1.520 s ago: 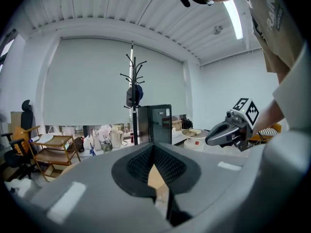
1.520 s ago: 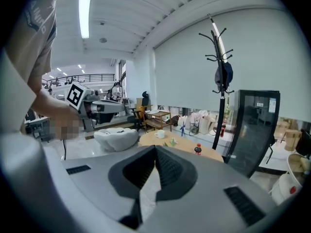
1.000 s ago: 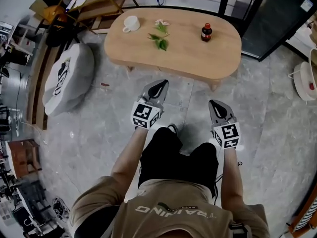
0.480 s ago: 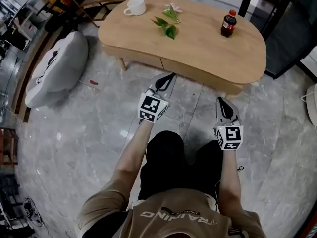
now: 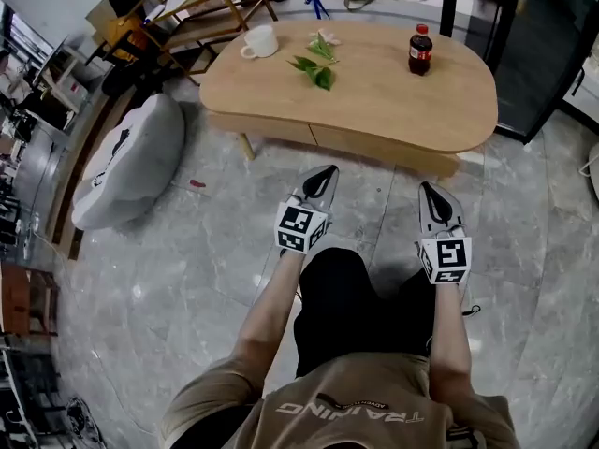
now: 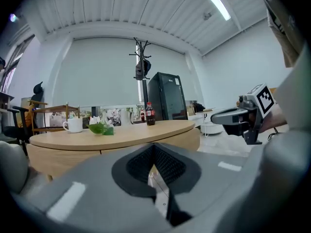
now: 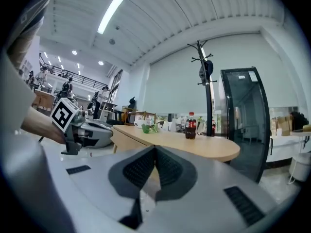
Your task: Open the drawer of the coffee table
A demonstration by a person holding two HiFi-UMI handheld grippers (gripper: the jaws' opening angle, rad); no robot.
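Drawer front lies straight ahead, long axis crosswise; left hand-held gripper and right hand-held gripper, both closed empty, sit near it, left marginally nearer.

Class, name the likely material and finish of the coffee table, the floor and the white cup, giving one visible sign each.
Coffee table: likely wood or veneer; matt, warm tan, little glare. Floor: probably polished stone or tile; grey veining, joint lines, soft reflections. White cup: seemingly glazed ceramic; smooth, bright white, though too small to be sure.
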